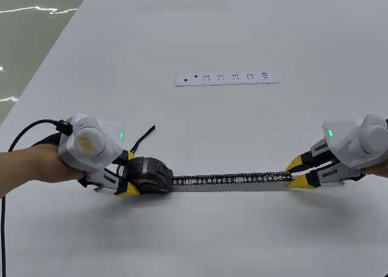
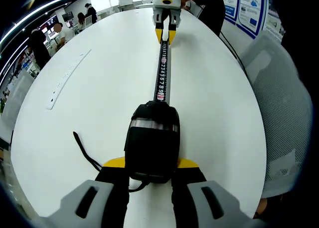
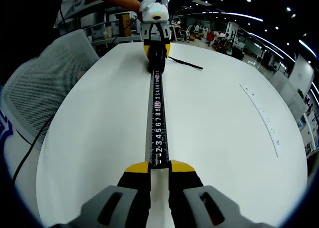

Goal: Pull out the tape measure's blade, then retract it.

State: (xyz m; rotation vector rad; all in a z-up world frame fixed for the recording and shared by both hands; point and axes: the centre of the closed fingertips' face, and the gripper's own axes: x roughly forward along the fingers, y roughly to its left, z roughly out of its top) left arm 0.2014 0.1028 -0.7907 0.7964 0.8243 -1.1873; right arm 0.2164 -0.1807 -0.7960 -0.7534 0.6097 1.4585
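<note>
The left gripper had its fingers clamped around the black tape measure, which sat on the white worktop at the near left. The blade ran out flat along the worktop to the right gripper, whose fingers were pinched narrow on its tip. The wrist strap trailed behind the case, and a white power strip lay well beyond the blade.

Looks like an open-plan office or lab: big white counter with a power strip, mesh chair beside it, posters on the wall, people at desks further back under strip lights.
</note>
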